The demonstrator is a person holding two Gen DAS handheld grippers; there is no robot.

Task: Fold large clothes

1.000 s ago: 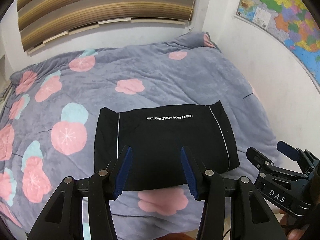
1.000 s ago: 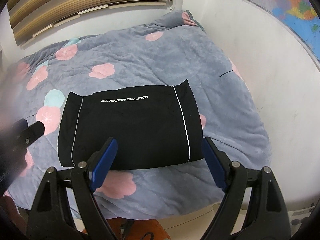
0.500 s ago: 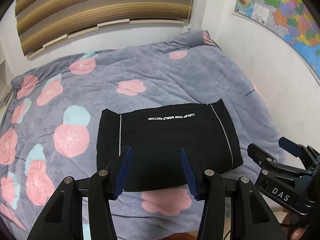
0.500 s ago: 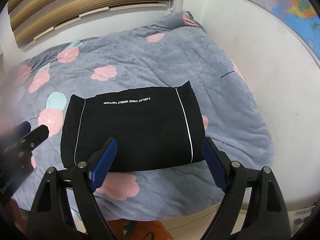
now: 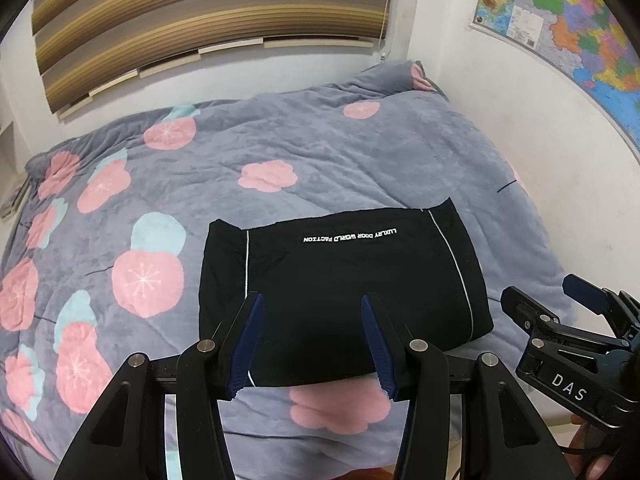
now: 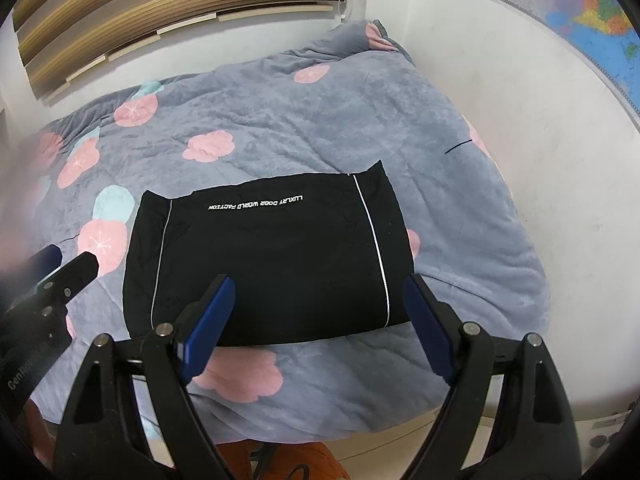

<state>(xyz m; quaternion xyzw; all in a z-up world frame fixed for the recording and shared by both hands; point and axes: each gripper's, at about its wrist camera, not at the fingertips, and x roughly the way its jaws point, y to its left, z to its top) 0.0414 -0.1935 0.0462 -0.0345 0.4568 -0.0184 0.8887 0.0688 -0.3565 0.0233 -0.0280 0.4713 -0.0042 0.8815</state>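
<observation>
Folded black garment point(image 5: 340, 292) flat on bed point(image 5: 360, 152); my left hand-held gripper point(image 5: 312, 344) and right hand-held gripper point(image 6: 316, 324) hover above it, both agape, empty.

Soft, even indoor light, strong fisheye bending with dark corners, hazy blur along the right view's left edge

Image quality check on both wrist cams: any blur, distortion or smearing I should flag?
Left wrist view: sharp, garment lettering readable; strong fisheye bends the blinds and map; dark corner vignette. Right wrist view: centre sharp, but a hazy pinkish smear covers the left edge, blurring the left gripper; same barrel distortion. Lighting in both is even and dim, with no glare.
</observation>
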